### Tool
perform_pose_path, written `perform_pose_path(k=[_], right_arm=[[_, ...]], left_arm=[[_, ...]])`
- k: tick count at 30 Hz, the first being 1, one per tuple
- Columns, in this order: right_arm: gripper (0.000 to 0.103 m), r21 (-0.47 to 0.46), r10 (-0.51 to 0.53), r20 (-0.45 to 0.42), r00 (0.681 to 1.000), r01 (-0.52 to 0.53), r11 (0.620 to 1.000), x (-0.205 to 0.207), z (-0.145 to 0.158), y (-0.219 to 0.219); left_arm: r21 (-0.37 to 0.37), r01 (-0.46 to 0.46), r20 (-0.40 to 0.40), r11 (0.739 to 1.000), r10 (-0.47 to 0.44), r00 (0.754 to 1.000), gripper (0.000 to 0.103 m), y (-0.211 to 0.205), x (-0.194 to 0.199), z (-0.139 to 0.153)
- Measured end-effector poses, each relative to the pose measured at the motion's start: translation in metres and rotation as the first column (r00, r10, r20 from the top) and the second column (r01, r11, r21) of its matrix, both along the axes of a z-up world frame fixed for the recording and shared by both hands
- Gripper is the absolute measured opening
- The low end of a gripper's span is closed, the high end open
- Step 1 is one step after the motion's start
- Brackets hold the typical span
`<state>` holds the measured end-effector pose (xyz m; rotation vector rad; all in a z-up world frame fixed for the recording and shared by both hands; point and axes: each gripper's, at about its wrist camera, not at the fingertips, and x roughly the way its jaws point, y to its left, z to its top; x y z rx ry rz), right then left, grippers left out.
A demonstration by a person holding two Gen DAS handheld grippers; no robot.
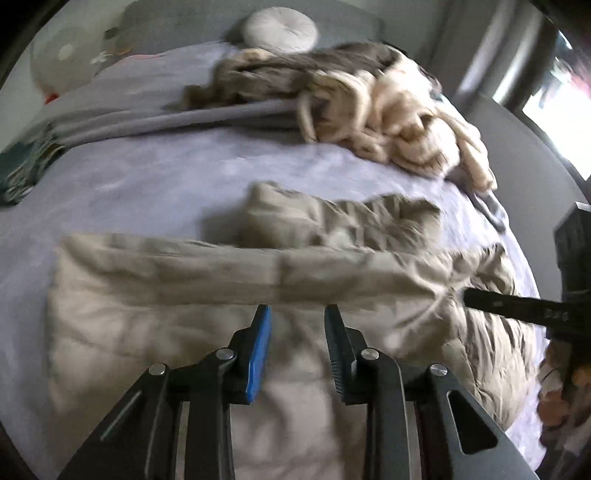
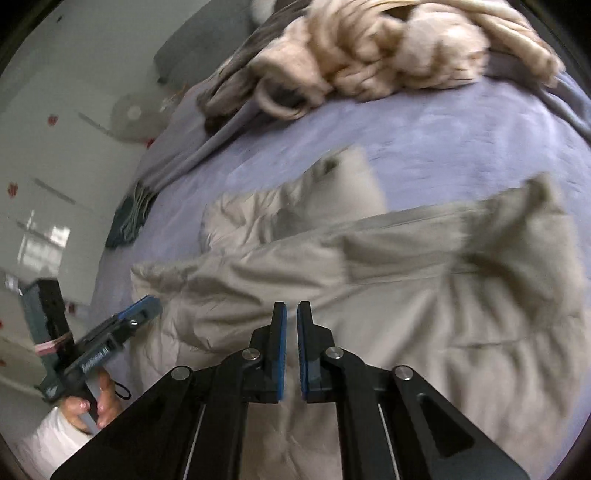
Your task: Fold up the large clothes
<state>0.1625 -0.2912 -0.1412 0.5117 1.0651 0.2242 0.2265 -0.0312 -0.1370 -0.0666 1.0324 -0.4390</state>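
**One beige coat spread on the bed, two grippers above it**

There is one large garment in play: a beige padded coat (image 1: 207, 295), lying across the near half of the bed (image 1: 147, 177), which wears a lilac cover. One sleeve (image 1: 332, 218) is thrown over toward the middle of the bed, rumpled and blurred.

Two grippers hang over the coat. The left gripper (image 1: 297, 317) has its jaws partly apart with nothing between them, the coat's fabric visible through the gap. The right gripper (image 2: 291, 314) has its jaws drawn nearly together, only a thin slit left, and nothing is pinched there either. Each one shows at the edge of the other's view, and a hand (image 2: 94, 406) in a white sleeve grips the left tool's handle at the bed's near left side.

Along the far edge lies one heap of cream and grey-brown knitted throw (image 1: 369, 107), well apart from the coat. One round pale cushion (image 1: 280, 29) sits behind it at the head end. One dark green cloth (image 2: 129, 218) lies at the bed's left edge.
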Motion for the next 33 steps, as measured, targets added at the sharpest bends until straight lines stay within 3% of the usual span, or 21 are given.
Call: perform_pose_path(k=[5,6,10,14,16,20,23,28,33], right_arm=[[0.005,-0.091,0.024,-0.024,0.999,-0.026,0.996,0.02,-0.034,0.022],[0.0,-0.113,0.018,-0.026,1.0,-0.021,0.993,0.025,-0.04,0.022],[0.0,-0.095,0.004,-0.037,0.999,-0.007,0.995,0.044,-0.059,0.011],[0.0,-0.071,0.011,-0.062,0.998,-0.016,0.997,0.054,-0.056,0.007],[0.0,-0.079,0.016,-0.06,0.998,-0.02,0.997,0.049,-0.047,-0.001],[0.0,-0.206,-0.024,-0.055,0.998,0.012,0.978,0.035,-0.029,-0.042],[0.0,-0.325,-0.15,-0.068,0.986,0.121,0.938,0.024,-0.028,-0.09],[0.0,-0.222,-0.282,-0.132,0.95,0.249,0.943,0.021,-0.058,-0.138],[0.0,-0.216,-0.314,-0.145,0.938,0.28,0.935,0.034,-0.083,-0.147]], left_arm=[[0.059,-0.034,0.007,0.998,0.034,0.999,0.032,-0.017,0.02,-0.03],[0.062,-0.05,0.0,0.997,0.05,0.999,0.032,-0.016,0.029,-0.037],[0.06,-0.075,-0.022,0.995,0.076,0.997,0.032,-0.015,0.05,-0.051],[0.061,-0.067,-0.045,0.996,0.07,0.997,0.032,-0.008,0.059,-0.048],[0.103,-0.071,-0.009,0.992,0.072,0.997,0.033,0.003,0.06,-0.039],[0.21,-0.143,0.045,0.967,0.137,0.99,0.033,0.05,0.071,-0.036],[0.248,-0.247,0.035,0.937,0.246,0.969,0.033,0.092,0.084,-0.052],[0.262,-0.281,0.012,0.923,0.288,0.957,0.033,0.105,0.098,-0.084],[0.281,-0.289,0.009,0.915,0.299,0.954,0.033,0.096,0.112,-0.096]])
